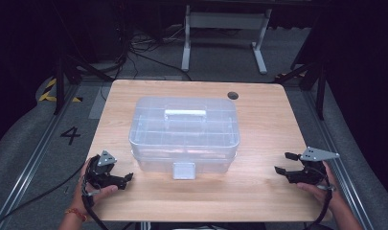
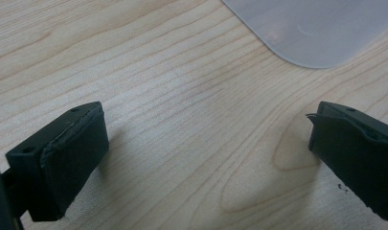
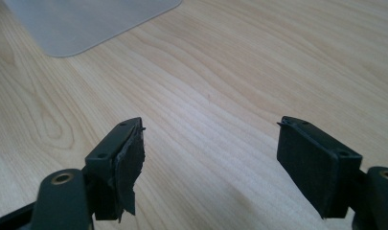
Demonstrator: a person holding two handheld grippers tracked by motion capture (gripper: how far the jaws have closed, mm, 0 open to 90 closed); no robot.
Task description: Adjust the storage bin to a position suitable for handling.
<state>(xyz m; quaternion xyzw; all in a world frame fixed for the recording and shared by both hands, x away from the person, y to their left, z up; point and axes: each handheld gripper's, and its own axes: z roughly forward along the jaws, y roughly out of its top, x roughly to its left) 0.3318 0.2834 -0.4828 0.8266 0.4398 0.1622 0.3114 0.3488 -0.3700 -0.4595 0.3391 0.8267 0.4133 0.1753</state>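
Observation:
A clear plastic storage box (image 1: 184, 132) with a handle in its lid and a latch (image 1: 184, 170) on its near wall stands shut in the middle of the wooden table (image 1: 258, 191). My left gripper (image 1: 126, 178) rests low on the table at the box's near left corner, held in a hand. In the left gripper view its jaws (image 2: 206, 139) stand wide apart over bare wood, with a corner of the box (image 2: 316, 28) beyond. My right gripper (image 1: 282, 163) hovers to the right of the box, open with nothing between its jaws (image 3: 211, 139); the box corner (image 3: 81, 21) lies ahead.
A round cable hole (image 1: 233, 95) sits in the table's far right corner. Bare wood runs along the near edge and both sides of the box. Beyond the table are a white desk frame (image 1: 225, 33), floor cables and a floor rail at the left.

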